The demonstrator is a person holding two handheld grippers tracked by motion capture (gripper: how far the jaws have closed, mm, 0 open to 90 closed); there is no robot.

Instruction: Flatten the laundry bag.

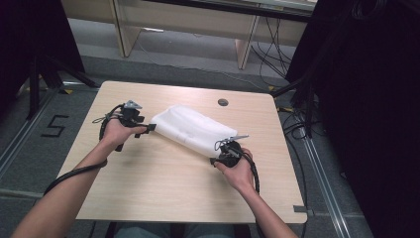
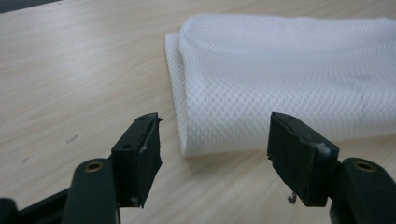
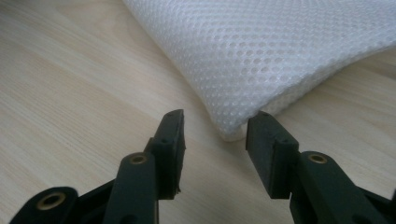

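High view: a folded white mesh cloth (image 1: 193,129) is seen lying slantwise near the middle of the wooden table (image 1: 148,183), with one gripper stationed at each of its ends. The left gripper (image 1: 146,128) is held just beside the cloth's far-left corner, and the right gripper (image 1: 224,148) just beside its near-right corner.

In the left gripper view the jaws are spread wide and nothing is caught between them; the folded edge of the cloth (image 2: 280,79) lies on the table just ahead of them. In the right gripper view the jaws are likewise released, with the cloth's corner (image 3: 261,56) lying just in front of the gap, unpinched.

Judged from this, the cloth is already folded over at least once, since a doubled layer is visible at its left edge. No grip is taken yet; whether a further fold or a smoothing is left cannot be told.
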